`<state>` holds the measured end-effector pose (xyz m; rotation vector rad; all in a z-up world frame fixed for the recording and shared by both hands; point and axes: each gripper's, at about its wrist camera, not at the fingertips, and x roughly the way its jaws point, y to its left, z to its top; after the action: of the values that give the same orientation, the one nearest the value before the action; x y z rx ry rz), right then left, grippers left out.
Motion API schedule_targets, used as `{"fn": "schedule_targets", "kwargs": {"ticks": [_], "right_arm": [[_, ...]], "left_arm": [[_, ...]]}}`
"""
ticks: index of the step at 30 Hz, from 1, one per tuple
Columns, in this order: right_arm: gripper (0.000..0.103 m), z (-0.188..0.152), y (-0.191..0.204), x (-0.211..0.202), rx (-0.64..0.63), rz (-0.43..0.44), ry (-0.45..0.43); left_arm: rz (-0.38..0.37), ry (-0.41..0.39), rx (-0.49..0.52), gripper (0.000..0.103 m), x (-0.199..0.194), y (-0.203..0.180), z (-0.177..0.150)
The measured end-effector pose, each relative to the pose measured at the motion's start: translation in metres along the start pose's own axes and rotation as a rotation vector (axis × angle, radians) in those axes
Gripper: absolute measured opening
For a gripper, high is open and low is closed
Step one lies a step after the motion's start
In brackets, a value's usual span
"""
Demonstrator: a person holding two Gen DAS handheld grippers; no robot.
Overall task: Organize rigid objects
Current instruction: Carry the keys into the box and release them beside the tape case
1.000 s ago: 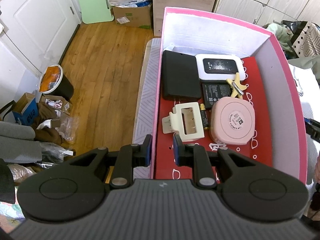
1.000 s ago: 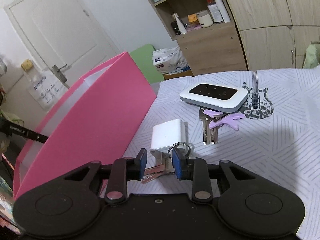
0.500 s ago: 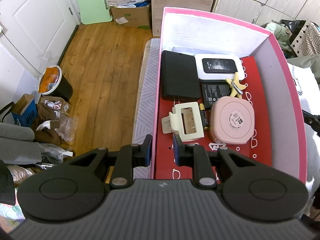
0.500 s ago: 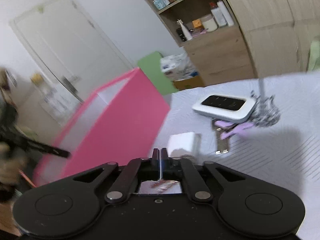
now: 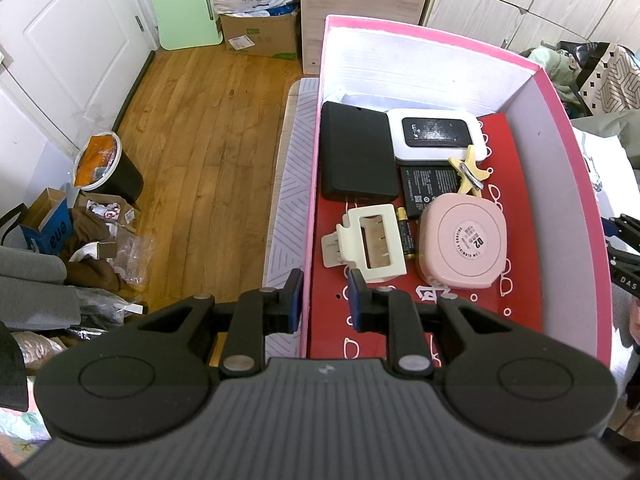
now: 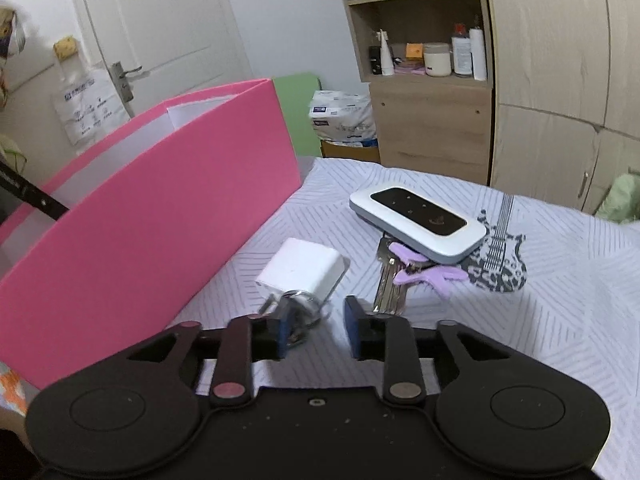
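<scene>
The left tongs (image 5: 323, 300) stand wide apart and hold nothing, straddling the near left wall of the tall pink cardboard box (image 5: 576, 184), one finger outside the wall and one inside over the red floor. Inside the box, a flat black rectangular case (image 5: 357, 152) lies at 11 o'clock, with a white pocket router with a black glossy face (image 5: 438, 134) just beside it at 1 o'clock. Below the router sits a thin black battery pack (image 5: 427, 192), and a pale yellow plastic clip (image 5: 469, 174) lies across its right edge. A cream plastic claw hair clip (image 5: 370, 242) rests near the middle, touching a black and gold cylindrical battery (image 5: 407, 238), and a rounded pink plastic case (image 5: 464, 242) lies at 3 o'clock from that. In the right wrist view, the right tongs (image 6: 316, 330) are also wide open and grip nothing; a metal key ring with keys (image 6: 298, 306) lies by the left finger (image 6: 276, 336), though contact cannot be told. Just beyond, at 12 o'clock, a white cube-shaped charger (image 6: 302, 270) sits on the striped white bedsheet (image 6: 540, 300). At 1 o'clock a second white router with a black top (image 6: 418, 218) rests over silver keys (image 6: 390, 280) and a lilac plastic clip (image 6: 424, 270). The pink box stands at 10 o'clock.
</scene>
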<state>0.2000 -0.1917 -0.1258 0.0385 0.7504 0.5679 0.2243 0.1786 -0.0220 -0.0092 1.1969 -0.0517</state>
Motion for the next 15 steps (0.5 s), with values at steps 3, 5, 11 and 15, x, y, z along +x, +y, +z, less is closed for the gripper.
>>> {"fn": "schedule_targets", "kwargs": {"ticks": [3, 5, 11, 15], "right_arm": [[0.015, -0.003, 0.004, 0.000, -0.015, 0.049, -0.001], [0.010, -0.003, 0.006, -0.002, 0.003, 0.084, 0.002], [0.008, -0.004, 0.025, -0.032, 0.033, 0.087, -0.096], [0.009, 0.006, 0.039, -0.049, 0.015, 0.067, -0.149]], "left_arm": [[0.002, -0.001, 0.002, 0.020, 0.000, 0.000, 0.000], [0.002, -0.001, 0.002, 0.020, 0.000, 0.000, 0.000], [-0.001, 0.001, 0.002, 0.020, 0.000, 0.001, -0.001], [-0.001, 0.001, 0.006, 0.020, 0.000, 0.001, -0.001]]}}
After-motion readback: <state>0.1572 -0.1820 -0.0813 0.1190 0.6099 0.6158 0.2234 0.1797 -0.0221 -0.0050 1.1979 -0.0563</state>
